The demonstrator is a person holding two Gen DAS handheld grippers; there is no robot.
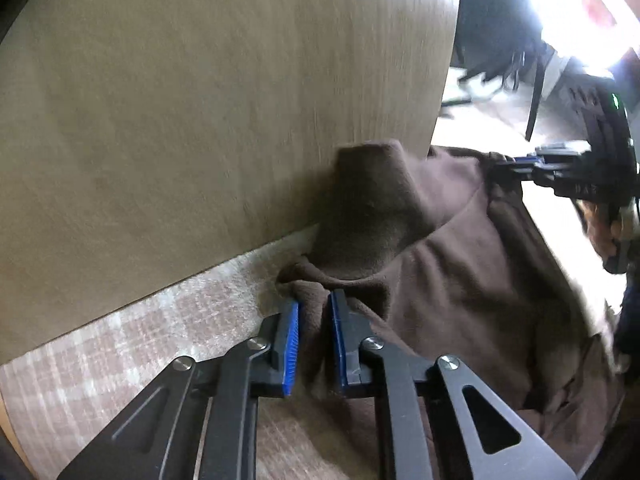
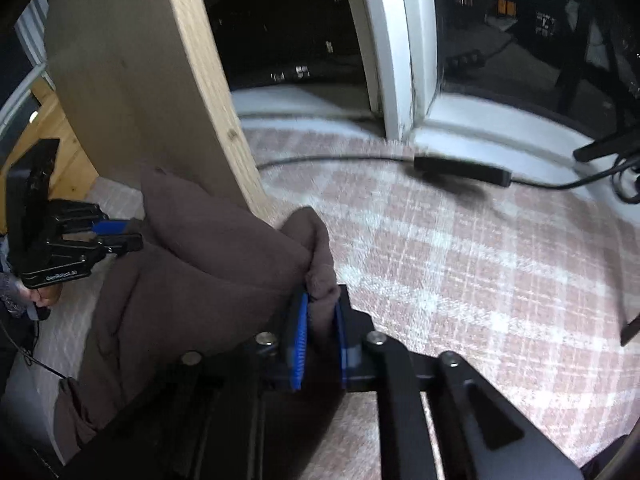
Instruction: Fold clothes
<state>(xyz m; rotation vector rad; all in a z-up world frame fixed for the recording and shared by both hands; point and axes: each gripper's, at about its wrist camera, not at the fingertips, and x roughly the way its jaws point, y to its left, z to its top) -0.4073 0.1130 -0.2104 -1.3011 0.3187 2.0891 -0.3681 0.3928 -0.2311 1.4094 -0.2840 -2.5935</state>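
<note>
Plaid carpet (image 2: 460,264) and a wooden table edge (image 2: 208,92) frame a brown fleece garment (image 1: 452,264) hanging between two handheld grippers; the left gripper (image 1: 314,312) pinches one bunched edge, the right gripper (image 2: 322,312) clamps another, beside a dark window (image 2: 288,20).

The surface (image 1: 180,120) is bare and broad, open to a gripper across its whole top. Its wooden edge (image 2: 212,92) presses close against the brown garment (image 1: 460,280), which hangs past the corner and fills the gap between both grippers. On the checked rug (image 2: 460,264) a black cable (image 2: 460,170) lies across the way near the window frame (image 2: 396,60); the rest of the rug is open.
</note>
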